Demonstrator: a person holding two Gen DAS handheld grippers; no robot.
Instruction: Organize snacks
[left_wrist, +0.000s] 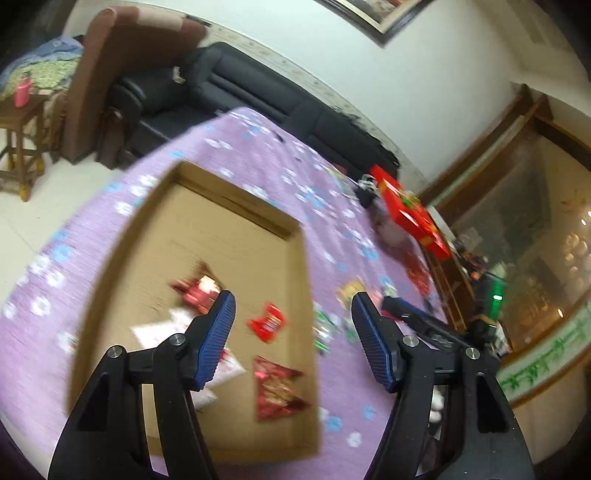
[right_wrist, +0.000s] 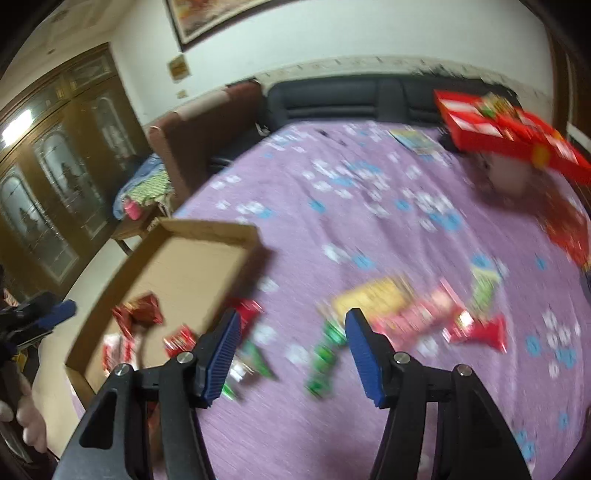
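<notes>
A shallow cardboard tray (left_wrist: 236, 229) lies on the purple flowered tablecloth (left_wrist: 258, 147). In it lie several snack packets, among them a small red one (left_wrist: 267, 322) and a dark red foil one (left_wrist: 277, 387). My left gripper (left_wrist: 293, 334) is open and empty above the tray's right side. My right gripper (right_wrist: 291, 345) is open and empty above loose snacks on the cloth: green packets (right_wrist: 323, 356), a yellow packet (right_wrist: 373, 295) and red packets (right_wrist: 476, 330). The tray (right_wrist: 207, 230) shows at the left in the right wrist view. Both views are blurred.
A red box (left_wrist: 410, 210) stands at the table's far right, also in the right wrist view (right_wrist: 506, 136). A dark sofa (left_wrist: 258, 92) and a brown armchair (left_wrist: 110, 74) stand behind the table. A wooden glass cabinet (right_wrist: 55, 166) is to the left.
</notes>
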